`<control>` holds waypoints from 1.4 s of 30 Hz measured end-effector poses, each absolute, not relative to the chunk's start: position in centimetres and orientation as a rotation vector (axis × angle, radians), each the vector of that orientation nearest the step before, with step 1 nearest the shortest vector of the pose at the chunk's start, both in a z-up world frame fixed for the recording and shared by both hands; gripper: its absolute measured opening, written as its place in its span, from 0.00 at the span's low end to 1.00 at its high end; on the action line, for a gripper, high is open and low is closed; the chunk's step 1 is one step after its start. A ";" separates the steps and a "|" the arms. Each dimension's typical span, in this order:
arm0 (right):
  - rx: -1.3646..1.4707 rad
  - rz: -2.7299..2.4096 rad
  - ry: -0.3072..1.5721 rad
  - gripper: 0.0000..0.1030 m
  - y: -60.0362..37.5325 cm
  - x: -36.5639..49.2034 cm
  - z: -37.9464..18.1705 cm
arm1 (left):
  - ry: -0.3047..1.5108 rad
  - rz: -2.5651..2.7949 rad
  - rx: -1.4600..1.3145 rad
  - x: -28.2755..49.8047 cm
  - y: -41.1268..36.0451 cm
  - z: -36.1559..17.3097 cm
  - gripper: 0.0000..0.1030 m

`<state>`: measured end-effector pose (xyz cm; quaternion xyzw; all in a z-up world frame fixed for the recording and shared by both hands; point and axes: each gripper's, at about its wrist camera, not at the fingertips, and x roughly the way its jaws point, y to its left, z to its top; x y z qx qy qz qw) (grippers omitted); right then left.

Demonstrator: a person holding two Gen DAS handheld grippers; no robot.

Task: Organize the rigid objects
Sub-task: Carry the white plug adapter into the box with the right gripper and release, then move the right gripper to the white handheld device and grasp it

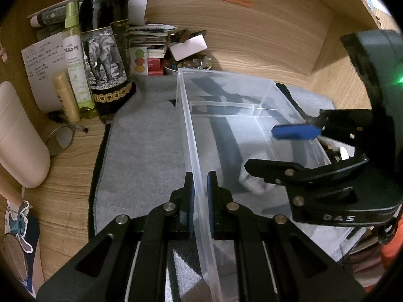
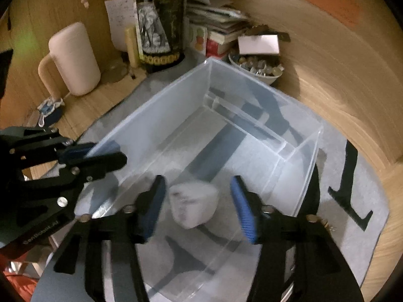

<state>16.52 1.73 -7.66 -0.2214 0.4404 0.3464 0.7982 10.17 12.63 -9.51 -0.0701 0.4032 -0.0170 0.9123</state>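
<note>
A clear plastic bin (image 1: 228, 93) (image 2: 267, 136) stands on a grey mat. My left gripper (image 1: 200, 188) (image 2: 100, 154) is shut on the bin's left wall, one pad on each side. My right gripper (image 2: 199, 201) (image 1: 282, 148) is open over the bin's inside. A small white blurred object (image 2: 192, 205) lies below and between its fingers, apart from both pads. It shows faintly in the left wrist view (image 1: 253, 185) through the bin.
A dark wine bottle with an elephant label (image 1: 105, 50) (image 2: 161, 27), a green spray bottle (image 1: 75, 60), a gold tube (image 1: 66, 98), a cream mug (image 2: 73, 60), a bowl of small stones (image 2: 259, 69) and stacked papers (image 2: 216, 20) crowd the wooden desk's back left.
</note>
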 end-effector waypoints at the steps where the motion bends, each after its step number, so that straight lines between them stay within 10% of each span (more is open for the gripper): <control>1: -0.471 0.742 0.933 0.59 1.7 16.4 -7.4 | 0.831 -0.035 -0.145 10.2 12.6 -9.5 0.09; 24: -0.320 0.443 0.670 0.79 -10.9 15.2 0.0 | 0.834 -0.031 -0.139 10.2 12.7 -9.6 0.09; 42: -0.148 0.211 0.942 0.79 -21.9 14.8 -9.7 | 0.849 0.000 -0.121 10.4 12.1 -9.5 0.09</control>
